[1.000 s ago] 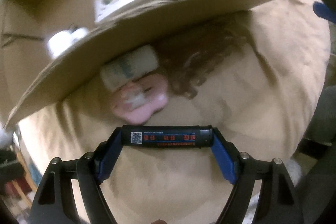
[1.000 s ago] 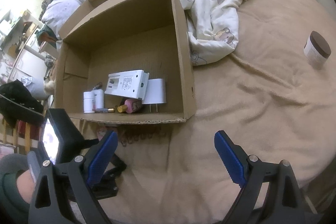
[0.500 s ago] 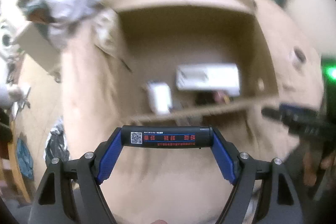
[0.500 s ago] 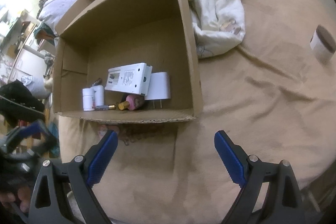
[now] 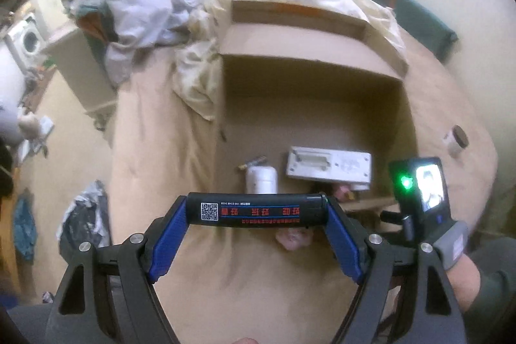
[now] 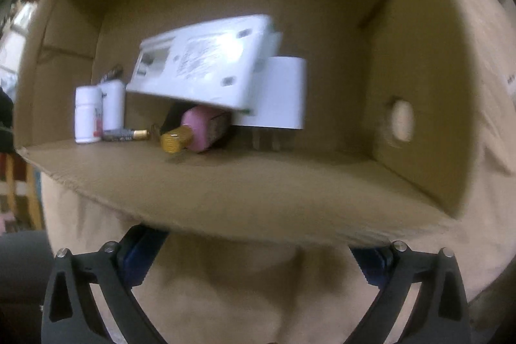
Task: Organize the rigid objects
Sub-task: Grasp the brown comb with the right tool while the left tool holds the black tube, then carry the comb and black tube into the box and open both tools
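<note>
My left gripper [image 5: 256,211] is shut on a black cylinder [image 5: 258,210] with a QR code and red print, held crosswise above the tan bed in front of an open cardboard box [image 5: 309,79]. My right gripper [image 6: 254,247] hangs low against the box's near wall [image 6: 225,182]. Its jaws are opening wide, the tips hidden behind the cardboard, and nothing shows between them. Inside the box lie a white flat device [image 6: 206,60], a white plug adapter [image 6: 283,95], a pink bottle with a gold cap [image 6: 193,131], two white bottles [image 6: 85,112] and a small battery [image 6: 125,134].
A pink object [image 5: 293,239] lies on the bed just outside the box. A jar with a brown lid [image 5: 456,141] stands on the bed to the right. Crumpled bedding [image 5: 154,5] is heaped behind and left of the box. Floor clutter lies off the bed's left edge.
My left gripper rose from low beside the box and tilted up, so it now looks into the box, cylinder still held. My right gripper dropped close to the box's near wall.
</note>
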Demonstrator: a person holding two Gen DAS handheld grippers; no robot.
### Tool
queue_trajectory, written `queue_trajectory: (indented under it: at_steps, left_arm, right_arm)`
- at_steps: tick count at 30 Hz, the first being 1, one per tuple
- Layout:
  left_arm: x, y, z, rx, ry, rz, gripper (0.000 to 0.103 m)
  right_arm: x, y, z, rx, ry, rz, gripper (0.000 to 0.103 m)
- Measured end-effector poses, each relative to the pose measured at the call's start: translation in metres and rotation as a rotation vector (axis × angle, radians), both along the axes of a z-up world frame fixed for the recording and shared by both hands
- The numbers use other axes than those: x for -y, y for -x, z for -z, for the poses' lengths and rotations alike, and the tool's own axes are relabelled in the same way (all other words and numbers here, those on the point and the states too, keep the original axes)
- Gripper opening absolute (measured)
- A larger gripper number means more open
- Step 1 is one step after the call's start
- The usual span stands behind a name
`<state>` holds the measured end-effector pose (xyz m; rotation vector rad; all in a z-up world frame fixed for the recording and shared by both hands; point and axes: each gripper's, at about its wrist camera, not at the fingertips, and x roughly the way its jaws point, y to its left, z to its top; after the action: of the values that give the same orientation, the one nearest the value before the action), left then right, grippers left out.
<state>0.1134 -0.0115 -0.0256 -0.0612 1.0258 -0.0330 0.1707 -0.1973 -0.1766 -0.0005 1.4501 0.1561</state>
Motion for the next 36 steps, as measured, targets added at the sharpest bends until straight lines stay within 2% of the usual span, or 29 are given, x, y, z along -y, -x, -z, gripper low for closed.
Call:
queue_trajectory:
  at_steps: [6,9,15,16,23,28,36]
  left_arm:
    - [-0.005,0.001,0.001,-0.014,0.018,-0.002,0.079]
    - [-0.005,0.001,0.001,-0.020,0.034,0.003,0.079]
    - [0.003,0.000,0.000,-0.016,0.028,0.020,0.079]
    - [0.003,0.000,-0.001,-0.016,0.034,0.019,0.079]
    - [0.002,0.001,-0.004,0.006,0.025,0.012,0.079]
    - [-0.001,0.001,-0.004,0.006,0.024,-0.002,0.079]
    - [0.001,0.005,-0.009,0.038,0.016,-0.002,0.079]
  right_arm:
    - [-0.033,-0.002,0.022,0.026,0.114,-0.039,0.103]
    - [-0.043,0.000,0.025,0.082,0.159,-0.061,0.103]
    - [-0.035,-0.007,0.022,0.062,0.113,-0.075,0.103]
    - [-0.034,-0.007,0.019,0.066,0.108,-0.071,0.100]
    - [-0.025,-0.004,0.004,0.085,0.063,-0.074,0.099]
    - [-0.007,0.014,-0.012,0.077,0.010,-0.048,0.099]
    - [0.017,0.045,-0.043,0.071,-0.131,-0.005,0.099]
